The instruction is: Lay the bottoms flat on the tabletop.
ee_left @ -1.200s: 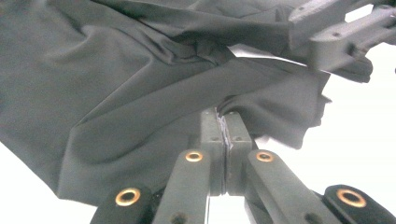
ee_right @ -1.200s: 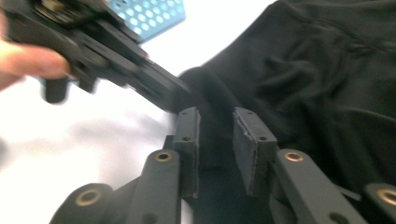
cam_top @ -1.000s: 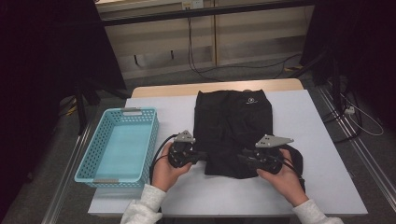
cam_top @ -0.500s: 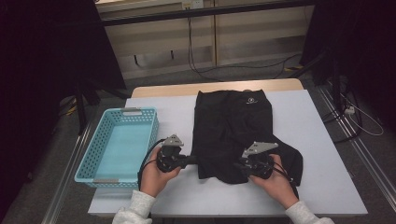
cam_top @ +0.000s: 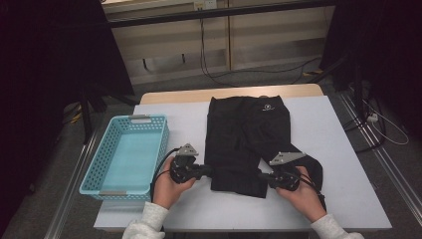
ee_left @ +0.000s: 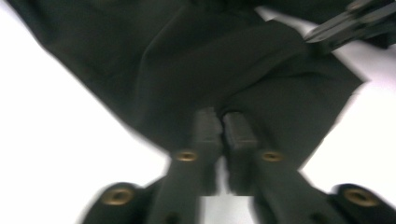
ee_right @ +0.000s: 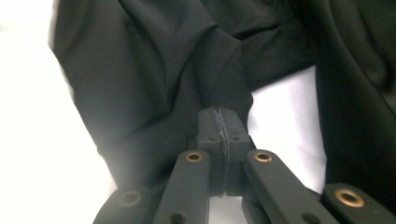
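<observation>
A black garment of thin woven cloth (cam_top: 244,134), folded lengthwise with a small pale logo at its far waistband, lies flat on the white surface (cam_top: 338,149). It stretches away from both sets of fingers, with its near hem at their tips.

The right gripper (ee_right: 219,123) has just been closing. Its fingers are now pressed together on a gathered ridge of the cloth, which rises in soft creases straight ahead of the tips. The left gripper (ee_left: 223,126) has just been opening. Its fingers stand a crack apart with the hem's corner right at their tips and cloth spreading beyond. No fabric is plainly pressed between them.

The cloth looks light, limp and matte with a slight sheen, so it will probably drape and sag wherever it is unsupported, and it may slide a little on the smooth top. A pinch on a doubled edge or corner of the hem, taken through all the layers, should hold best. A single layer would likely peel away and undo the fold.

Off to the outer side of the left fingers sits a light blue plastic basket (cam_top: 161,144) with perforated walls.
</observation>
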`<control>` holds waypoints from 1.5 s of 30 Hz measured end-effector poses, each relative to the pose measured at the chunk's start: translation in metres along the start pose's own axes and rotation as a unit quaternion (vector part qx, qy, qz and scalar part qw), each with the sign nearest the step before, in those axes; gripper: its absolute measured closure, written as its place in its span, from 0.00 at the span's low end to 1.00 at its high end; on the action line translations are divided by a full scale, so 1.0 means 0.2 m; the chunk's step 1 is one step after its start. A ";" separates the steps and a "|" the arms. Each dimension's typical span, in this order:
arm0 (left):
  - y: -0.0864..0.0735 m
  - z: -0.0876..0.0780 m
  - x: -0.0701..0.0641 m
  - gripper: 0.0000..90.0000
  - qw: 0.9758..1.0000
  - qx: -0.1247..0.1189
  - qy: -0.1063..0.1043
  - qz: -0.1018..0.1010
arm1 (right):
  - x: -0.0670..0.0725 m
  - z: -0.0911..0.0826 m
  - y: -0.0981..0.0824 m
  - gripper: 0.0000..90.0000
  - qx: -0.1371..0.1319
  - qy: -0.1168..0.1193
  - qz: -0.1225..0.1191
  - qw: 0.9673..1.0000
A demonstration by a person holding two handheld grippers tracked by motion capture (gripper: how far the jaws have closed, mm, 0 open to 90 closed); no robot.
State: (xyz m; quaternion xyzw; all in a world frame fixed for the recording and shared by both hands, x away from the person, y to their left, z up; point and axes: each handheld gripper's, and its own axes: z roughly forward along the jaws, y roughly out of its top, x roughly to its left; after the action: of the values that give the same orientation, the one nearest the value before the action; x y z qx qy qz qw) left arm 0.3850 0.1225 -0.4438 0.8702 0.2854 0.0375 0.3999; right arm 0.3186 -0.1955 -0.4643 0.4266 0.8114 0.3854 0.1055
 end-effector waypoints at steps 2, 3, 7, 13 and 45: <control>-0.01 0.00 0.01 0.74 1.000 0.006 0.006 -0.010 | 0.00 -0.01 0.00 0.99 0.005 -0.017 -0.006 1.000; -0.02 0.00 0.01 0.67 1.000 0.002 0.009 -0.019 | 0.00 -0.02 0.00 0.99 0.005 -0.027 -0.013 1.000; -0.01 -0.05 0.01 0.56 0.999 -0.012 0.011 -0.041 | -0.02 -0.04 -0.02 0.99 0.007 -0.025 -0.006 1.000; -0.04 -0.03 -0.06 0.52 0.999 -0.005 -0.005 -0.052 | -0.02 -0.05 -0.03 0.98 0.005 -0.032 -0.008 0.999; -0.04 0.03 -0.08 1.00 0.995 0.043 -0.032 -0.088 | 0.34 0.19 0.06 0.58 -0.021 0.094 -0.160 0.982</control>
State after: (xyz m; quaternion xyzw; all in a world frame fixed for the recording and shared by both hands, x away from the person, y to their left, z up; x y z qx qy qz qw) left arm 0.3705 0.1143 -0.4513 0.8586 0.3495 -0.0383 0.3731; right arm 0.3023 -0.1190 -0.4711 0.2509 0.8674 0.4185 0.0979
